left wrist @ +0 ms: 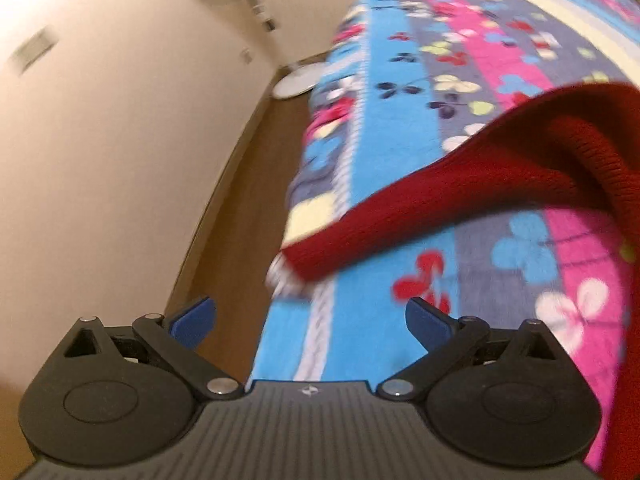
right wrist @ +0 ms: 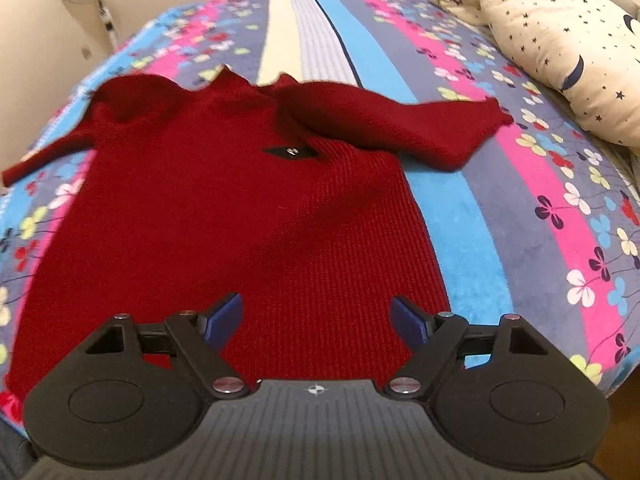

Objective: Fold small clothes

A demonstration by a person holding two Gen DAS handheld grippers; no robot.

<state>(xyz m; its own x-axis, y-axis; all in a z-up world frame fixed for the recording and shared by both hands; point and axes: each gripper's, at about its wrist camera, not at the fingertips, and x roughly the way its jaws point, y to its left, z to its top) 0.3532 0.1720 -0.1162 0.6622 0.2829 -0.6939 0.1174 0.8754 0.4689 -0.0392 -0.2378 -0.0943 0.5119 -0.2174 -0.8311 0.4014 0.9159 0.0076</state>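
Note:
A small red knit sweater (right wrist: 224, 216) lies flat on the flowered bed blanket (right wrist: 520, 208), neck away from me, a small black label on its chest. Its right sleeve (right wrist: 420, 128) is bent across towards the pillow. Its left sleeve (left wrist: 400, 208) stretches out to the bed's left edge. My right gripper (right wrist: 318, 322) is open and empty, hovering over the sweater's bottom hem. My left gripper (left wrist: 310, 322) is open and empty, just short of the left sleeve's cuff (left wrist: 296, 256) at the bed's edge.
A star-patterned pillow (right wrist: 560, 48) lies at the bed's right. A standing fan (left wrist: 248, 4) with a round base (left wrist: 294, 82) stands on the wooden floor (left wrist: 236, 208) between the bed and the wall.

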